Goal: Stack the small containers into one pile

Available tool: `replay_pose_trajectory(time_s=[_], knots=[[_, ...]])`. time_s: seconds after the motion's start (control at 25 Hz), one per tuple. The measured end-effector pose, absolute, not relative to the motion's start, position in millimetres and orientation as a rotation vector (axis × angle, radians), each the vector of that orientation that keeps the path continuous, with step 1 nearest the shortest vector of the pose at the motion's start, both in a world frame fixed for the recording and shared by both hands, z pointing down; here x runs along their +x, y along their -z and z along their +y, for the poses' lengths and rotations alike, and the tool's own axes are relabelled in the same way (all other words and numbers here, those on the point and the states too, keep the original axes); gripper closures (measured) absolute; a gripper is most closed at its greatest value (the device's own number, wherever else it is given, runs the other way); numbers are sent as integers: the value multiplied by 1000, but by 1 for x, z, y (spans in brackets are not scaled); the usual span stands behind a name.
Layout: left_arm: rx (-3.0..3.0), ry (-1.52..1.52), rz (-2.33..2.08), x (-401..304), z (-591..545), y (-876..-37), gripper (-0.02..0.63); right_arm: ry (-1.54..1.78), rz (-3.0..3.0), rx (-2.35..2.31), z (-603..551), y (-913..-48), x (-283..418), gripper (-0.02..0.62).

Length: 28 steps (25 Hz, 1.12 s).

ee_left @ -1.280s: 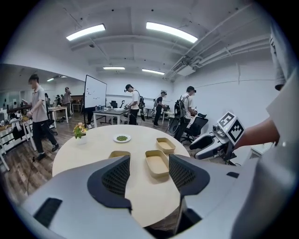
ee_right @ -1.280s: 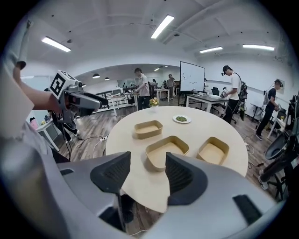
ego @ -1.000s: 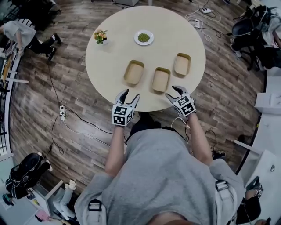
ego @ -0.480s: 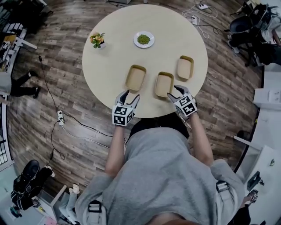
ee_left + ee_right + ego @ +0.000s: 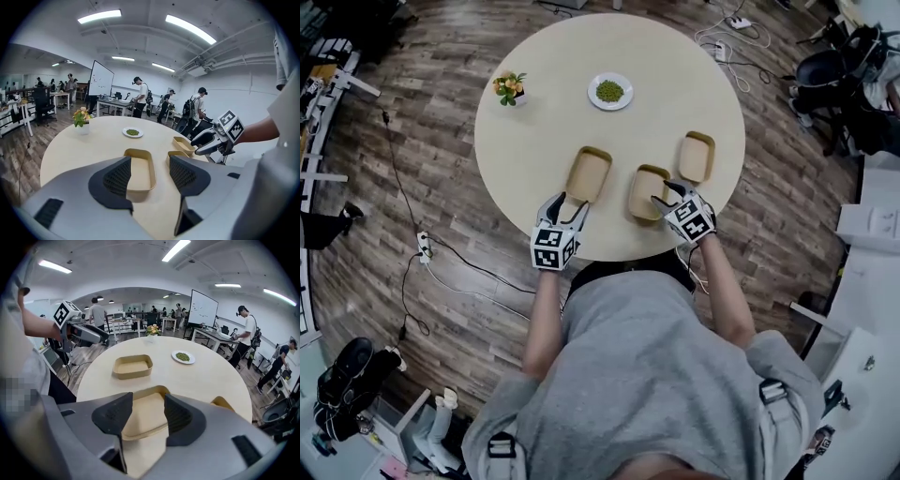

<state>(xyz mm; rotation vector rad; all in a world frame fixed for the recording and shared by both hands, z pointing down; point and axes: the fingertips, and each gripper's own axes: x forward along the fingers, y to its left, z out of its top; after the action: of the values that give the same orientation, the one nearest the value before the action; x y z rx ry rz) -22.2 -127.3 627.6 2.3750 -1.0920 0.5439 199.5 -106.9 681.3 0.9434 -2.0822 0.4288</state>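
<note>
My right gripper has moved forward from the counter's edge to the middle container. Its jaws are apart and closing, with the container's near end between them, not yet pinched. Three containers sit unstacked in a row on the counter, with the left container and right container either side. My left gripper is spread and empty, just short of the left container.
</note>
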Motion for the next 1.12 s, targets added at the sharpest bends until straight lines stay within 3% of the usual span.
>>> replay_pose_trajectory(time_s=[1.12], knots=[[2194,-634,-1203,-10,-145,-661,337,-348,-2029,606,-183,-758,221,459]])
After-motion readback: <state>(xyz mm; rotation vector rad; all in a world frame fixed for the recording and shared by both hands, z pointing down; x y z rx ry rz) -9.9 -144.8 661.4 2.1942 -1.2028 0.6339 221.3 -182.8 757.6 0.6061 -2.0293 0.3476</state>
